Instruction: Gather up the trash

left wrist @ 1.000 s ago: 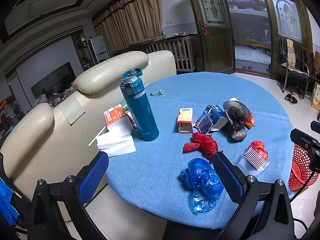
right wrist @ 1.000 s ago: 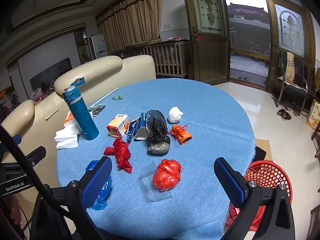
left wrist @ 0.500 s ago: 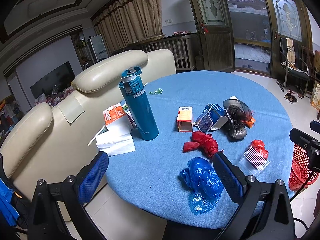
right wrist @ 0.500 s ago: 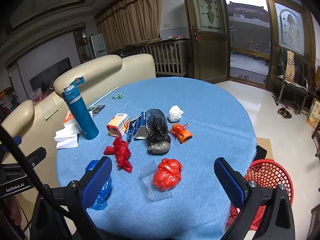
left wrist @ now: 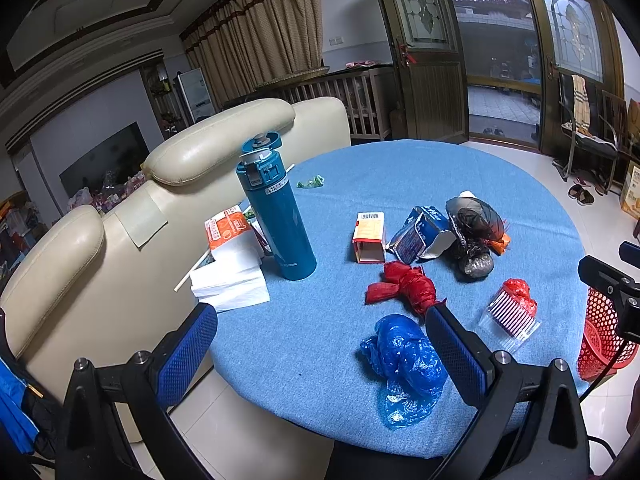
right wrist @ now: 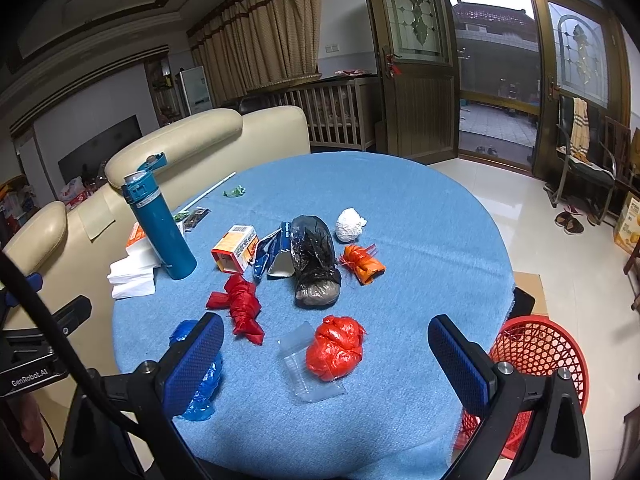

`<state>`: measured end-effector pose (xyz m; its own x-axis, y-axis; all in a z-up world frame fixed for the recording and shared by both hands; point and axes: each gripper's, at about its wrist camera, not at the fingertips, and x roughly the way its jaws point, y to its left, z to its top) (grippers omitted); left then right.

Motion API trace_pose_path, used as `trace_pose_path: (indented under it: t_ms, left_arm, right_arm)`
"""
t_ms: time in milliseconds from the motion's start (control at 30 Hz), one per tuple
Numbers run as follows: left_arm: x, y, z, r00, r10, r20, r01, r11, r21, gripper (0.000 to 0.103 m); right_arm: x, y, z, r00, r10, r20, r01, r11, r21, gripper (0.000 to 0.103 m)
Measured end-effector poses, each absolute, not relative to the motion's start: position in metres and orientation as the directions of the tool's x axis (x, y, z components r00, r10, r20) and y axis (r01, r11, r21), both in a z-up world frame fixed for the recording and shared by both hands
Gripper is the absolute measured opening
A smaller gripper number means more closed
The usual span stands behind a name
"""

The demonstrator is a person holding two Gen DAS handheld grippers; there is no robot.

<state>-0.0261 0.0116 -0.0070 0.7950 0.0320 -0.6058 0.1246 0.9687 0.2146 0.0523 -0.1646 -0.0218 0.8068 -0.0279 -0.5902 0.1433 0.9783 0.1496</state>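
Crumpled red plastic bag [right wrist: 335, 347] lies on the blue-clothed round counter [right wrist: 420, 240], directly ahead between the wide-spread fingers of the right tool [right wrist: 326, 358]. It should be pinched mid-bulk, then carried to the red mesh basket [right wrist: 538, 354] at the right. The left tool [left wrist: 320, 354] is likewise wide and empty.

Dim, sharp, fisheye-bent, dark corners

We see very little change across this second. In the left wrist view the teal flask [left wrist: 276, 212], the orange carton [left wrist: 369, 237] and the crumpled blue bag [left wrist: 404, 354] sit a touch higher and further left in frame than before, so the left gripper [left wrist: 320, 354] has drifted slightly. In the right wrist view the red bag [right wrist: 335, 347] and the red basket [right wrist: 538, 354] have edged barely leftward. None of the trash has shifted on the tablecloth.
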Motion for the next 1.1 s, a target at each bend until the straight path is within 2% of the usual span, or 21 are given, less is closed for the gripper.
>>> trace_pose_path:
  t_ms: [333, 600, 767, 967, 1000, 1100]
  left_arm:
    - [-0.019, 0.015, -0.017, 0.773, 0.029, -0.634, 0.131, 0.97, 0.204, 0.103]
    - [0.01, 0.02, -0.062, 0.662, -0.052, -0.747, 0.186, 0.978, 0.097, 0.103]
    - [0.029, 0.014, -0.094, 0.576, -0.134, -0.806, 0.24, 0.971, 0.01, 0.103]
    - [0.047, 0.001, -0.118, 0.492, -0.219, -0.843, 0.299, 0.951, -0.073, 0.103]
    - [0.049, 0.0, -0.122, 0.477, -0.232, -0.848, 0.301, 0.949, -0.091, 0.101]
    - [0.055, -0.006, -0.136, 0.432, -0.261, -0.863, 0.314, 0.941, -0.127, 0.086]
  right_arm:
    - [0.057, -0.169, -0.034, 0.797, -0.024, -0.604, 0.151, 0.975, 0.162, 0.103]
    - [0.076, -0.185, -0.069, 0.751, 0.009, -0.66, 0.163, 0.966, 0.198, 0.103]
    - [0.104, -0.202, -0.1, 0.707, 0.08, -0.703, 0.172, 0.944, 0.281, 0.103]
    - [0.145, -0.205, -0.131, 0.601, 0.194, -0.776, 0.186, 0.909, 0.372, 0.086]
    - [0.149, -0.204, -0.136, 0.579, 0.201, -0.79, 0.194, 0.907, 0.374, 0.084]
    - [0.157, -0.202, -0.14, 0.571, 0.263, -0.777, 0.17, 0.888, 0.426, 0.08]
